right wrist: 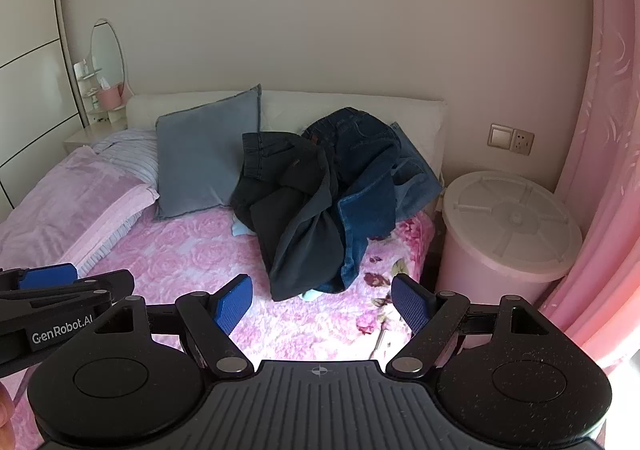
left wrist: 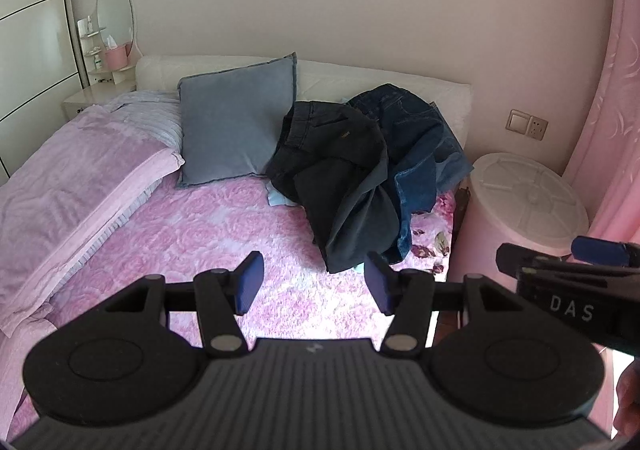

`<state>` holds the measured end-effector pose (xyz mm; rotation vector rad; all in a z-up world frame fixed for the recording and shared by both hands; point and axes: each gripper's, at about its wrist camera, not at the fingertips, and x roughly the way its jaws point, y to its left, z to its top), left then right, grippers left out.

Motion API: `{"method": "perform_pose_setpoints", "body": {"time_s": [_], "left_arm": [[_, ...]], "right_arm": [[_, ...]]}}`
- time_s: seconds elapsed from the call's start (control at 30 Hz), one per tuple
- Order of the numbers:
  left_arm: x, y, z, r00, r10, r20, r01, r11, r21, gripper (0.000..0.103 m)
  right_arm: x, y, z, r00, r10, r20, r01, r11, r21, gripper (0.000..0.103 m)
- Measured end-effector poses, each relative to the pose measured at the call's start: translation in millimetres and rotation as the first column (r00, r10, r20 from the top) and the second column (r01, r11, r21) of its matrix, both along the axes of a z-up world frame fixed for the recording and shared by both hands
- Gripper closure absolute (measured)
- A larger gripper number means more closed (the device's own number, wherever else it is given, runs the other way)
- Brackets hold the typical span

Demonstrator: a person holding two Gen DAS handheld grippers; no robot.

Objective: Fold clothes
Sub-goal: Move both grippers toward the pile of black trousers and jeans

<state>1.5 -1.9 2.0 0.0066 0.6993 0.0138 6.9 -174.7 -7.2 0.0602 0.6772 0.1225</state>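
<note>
A heap of clothes lies on the pink rose-patterned bed point(left wrist: 200, 234): dark grey trousers point(left wrist: 344, 186) draped over blue jeans point(left wrist: 416, 146), just right of the grey-blue pillow point(left wrist: 236, 126) and against the white headboard point(left wrist: 360, 78). The left gripper point(left wrist: 314, 286) and right gripper point(right wrist: 322, 304) hover short of the heap, both with jaws wide and holding nothing. A pink bin point(right wrist: 508, 234) with a white lid stands right of the pillow, beyond the bed's edge.

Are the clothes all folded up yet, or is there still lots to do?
Nothing looks folded yet. The dark trousers and blue jeans lie in a crumpled heap on the bed. Nothing is in hand: the left gripper and right gripper are both open and empty, short of the heap. All the folding is still left.
</note>
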Motion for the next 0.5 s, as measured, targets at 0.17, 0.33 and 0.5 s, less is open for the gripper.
{"method": "perform_pose_setpoints", "body": {"time_s": [0.17, 0.33, 0.5], "left_arm": [[-3, -2, 1, 1.0, -0.008, -0.001, 0.008, 1.0, 0.007, 0.051], [-2, 5, -12, 1.0, -0.006, -0.008, 0.006, 1.0, 0.003, 0.051], [-5, 4, -10, 1.0, 0.007, -0.022, -0.007, 1.0, 0.0, 0.051]], "right_arm": [[-5, 3, -4, 1.0, 0.0, -0.004, -0.001, 1.0, -0.006, 0.023], [0, -6, -4, 1.0, 0.001, -0.026, 0.0, 1.0, 0.016, 0.023], [-3, -5, -6, 1.0, 0.001, -0.011, 0.0, 1.0, 0.016, 0.023]]}}
